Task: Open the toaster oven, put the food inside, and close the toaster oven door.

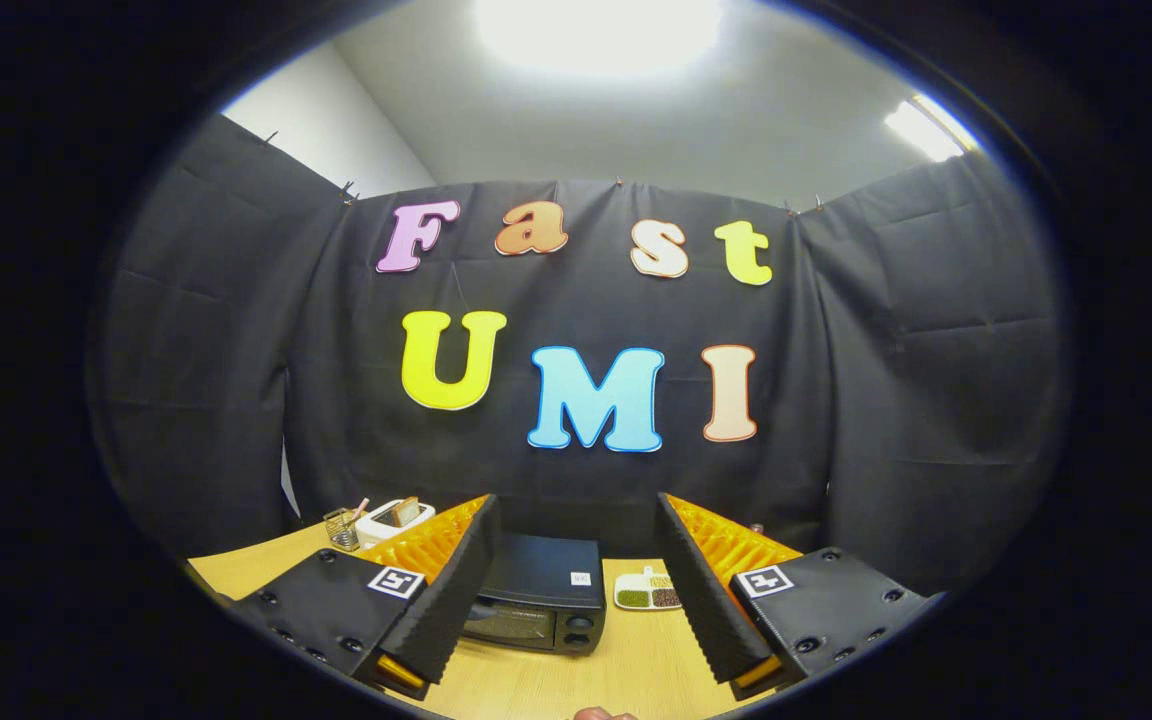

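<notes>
A black toaster oven [541, 595] stands on the wooden table [626, 665], its glass door shut and its knobs on its right side. I see it from above, between and beyond my fingers. My gripper [576, 580] is open and held high above the table, with nothing between its fingers. To the right of the oven lies a small white dish [648, 592] with green and brown food in its compartments.
A white pop-up toaster [394, 519] and a small wire holder [342, 530] with utensils stand at the table's far left. Black cloth walls close off the back and both sides. A fingertip [604, 714] shows at the near table edge.
</notes>
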A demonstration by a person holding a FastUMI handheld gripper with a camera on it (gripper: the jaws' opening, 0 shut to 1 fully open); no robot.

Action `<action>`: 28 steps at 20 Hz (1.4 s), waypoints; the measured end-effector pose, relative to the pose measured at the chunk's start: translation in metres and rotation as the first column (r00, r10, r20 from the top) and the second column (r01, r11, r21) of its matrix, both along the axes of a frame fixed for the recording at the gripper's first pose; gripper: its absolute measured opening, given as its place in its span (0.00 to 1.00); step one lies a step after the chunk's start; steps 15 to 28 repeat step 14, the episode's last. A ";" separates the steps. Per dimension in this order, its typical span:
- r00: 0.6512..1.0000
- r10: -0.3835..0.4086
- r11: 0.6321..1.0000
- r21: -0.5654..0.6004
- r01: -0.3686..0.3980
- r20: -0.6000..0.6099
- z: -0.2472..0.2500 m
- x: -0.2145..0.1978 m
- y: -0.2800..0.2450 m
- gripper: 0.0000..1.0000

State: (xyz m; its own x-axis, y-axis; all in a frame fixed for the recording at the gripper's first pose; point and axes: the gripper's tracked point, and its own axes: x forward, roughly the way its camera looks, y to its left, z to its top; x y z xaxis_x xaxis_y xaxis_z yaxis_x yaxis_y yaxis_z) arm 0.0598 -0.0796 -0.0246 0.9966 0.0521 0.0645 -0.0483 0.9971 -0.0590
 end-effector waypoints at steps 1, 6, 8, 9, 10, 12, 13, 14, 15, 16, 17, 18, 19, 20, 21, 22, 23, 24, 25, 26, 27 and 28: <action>0.999 0.010 1.000 0.007 -0.010 -0.032 -0.007 0.004 -0.005 0.97; 0.996 -0.008 1.000 0.013 0.009 -0.094 -0.028 0.015 -0.011 0.98; 0.994 -0.020 0.999 0.030 0.024 -0.110 -0.030 0.015 -0.001 0.98; 0.994 -0.025 0.999 0.033 0.029 -0.108 -0.028 0.018 0.003 0.97; 0.994 -0.030 0.999 0.035 0.034 -0.104 -0.026 0.020 0.009 0.97; 0.993 -0.033 0.998 0.040 0.037 -0.114 -0.029 0.022 0.020 0.98; 0.992 -0.036 0.998 0.047 0.042 -0.118 -0.031 0.023 0.025 0.98; 0.992 -0.040 0.997 0.055 0.047 -0.122 -0.033 0.022 0.029 0.98; 0.992 -0.040 0.997 0.055 0.047 -0.122 -0.033 0.022 0.029 0.98; 0.992 -0.040 0.997 0.055 0.047 -0.122 -0.033 0.022 0.029 0.98; 0.992 -0.040 0.997 0.055 0.047 -0.122 -0.033 0.022 0.029 0.98; 0.992 -0.040 0.997 0.055 0.047 -0.122 -0.033 0.022 0.029 0.98; 0.992 -0.040 0.997 0.055 0.047 -0.122 -0.033 0.022 0.029 0.98; 0.992 -0.040 0.997 0.055 0.047 -0.122 -0.033 0.022 0.029 0.98; 0.992 -0.040 0.997 0.055 0.047 -0.122 -0.033 0.022 0.029 0.98; 0.992 -0.040 0.997 0.055 0.047 -0.122 -0.033 0.022 0.029 0.98; 0.992 -0.040 0.997 0.055 0.047 -0.122 -0.033 0.022 0.029 0.98; 0.992 -0.040 0.997 0.055 0.047 -0.122 -0.033 0.022 0.029 0.98; 0.992 -0.040 0.997 0.055 0.047 -0.122 -0.033 0.022 0.029 0.98; 0.992 -0.040 0.997 0.055 0.047 -0.122 -0.033 0.022 0.029 0.98; 0.992 -0.040 0.997 0.055 0.047 -0.122 -0.033 0.022 0.029 0.98; 0.992 -0.040 0.997 0.055 0.047 -0.122 -0.033 0.022 0.029 0.98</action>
